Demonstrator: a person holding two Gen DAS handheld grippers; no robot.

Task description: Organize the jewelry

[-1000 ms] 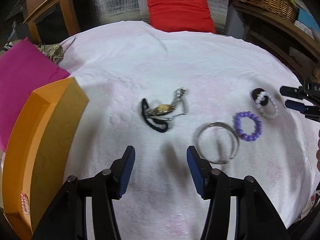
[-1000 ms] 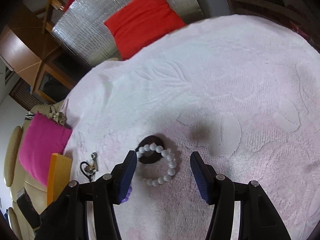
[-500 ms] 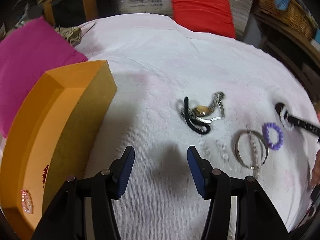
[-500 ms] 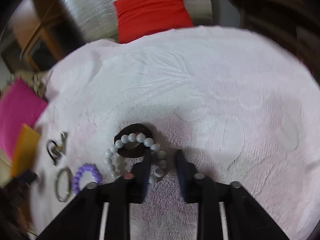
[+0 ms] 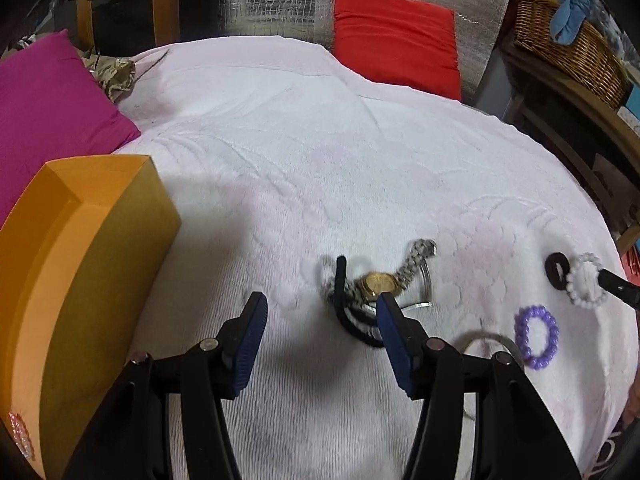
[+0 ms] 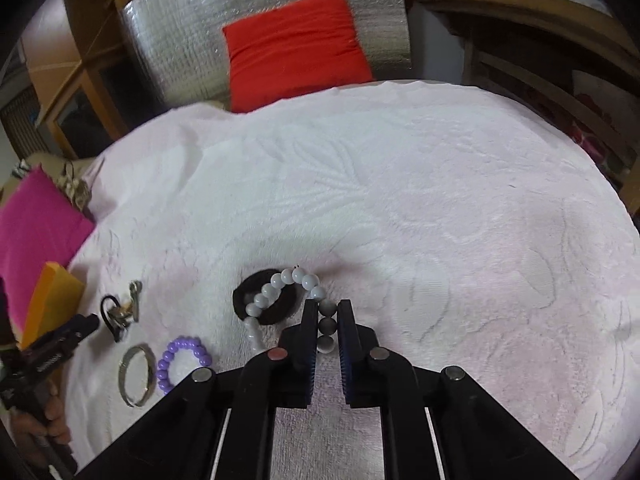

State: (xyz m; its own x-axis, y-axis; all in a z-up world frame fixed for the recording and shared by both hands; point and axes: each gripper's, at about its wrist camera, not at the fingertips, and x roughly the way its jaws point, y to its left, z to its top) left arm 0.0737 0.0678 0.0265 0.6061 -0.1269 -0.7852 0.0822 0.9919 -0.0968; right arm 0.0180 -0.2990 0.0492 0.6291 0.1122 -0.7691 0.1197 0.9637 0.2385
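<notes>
On the white towel lie a gold-faced watch [image 5: 378,282] tangled with a black cord, a silver bangle [image 6: 137,374], a purple bead bracelet [image 5: 537,336], a black ring [image 5: 557,270] and a white bead bracelet [image 5: 586,279]. My right gripper [image 6: 327,326] is shut on the white bead bracelet [image 6: 298,280], which lies partly over the black ring [image 6: 266,300]. My left gripper [image 5: 318,320] is open and empty, just short of the watch. An orange box [image 5: 60,280] stands at the left with a sparkly piece in its near corner.
A magenta cushion [image 5: 48,100] lies behind the box. A red cushion [image 5: 394,34] and silver foil panel stand at the back. A wicker basket [image 5: 568,40] sits on a wooden shelf at the right, past the towel's edge.
My right gripper has closed around the white bead bracelet. My left gripper has drawn back and swung left toward the orange box, staying open.
</notes>
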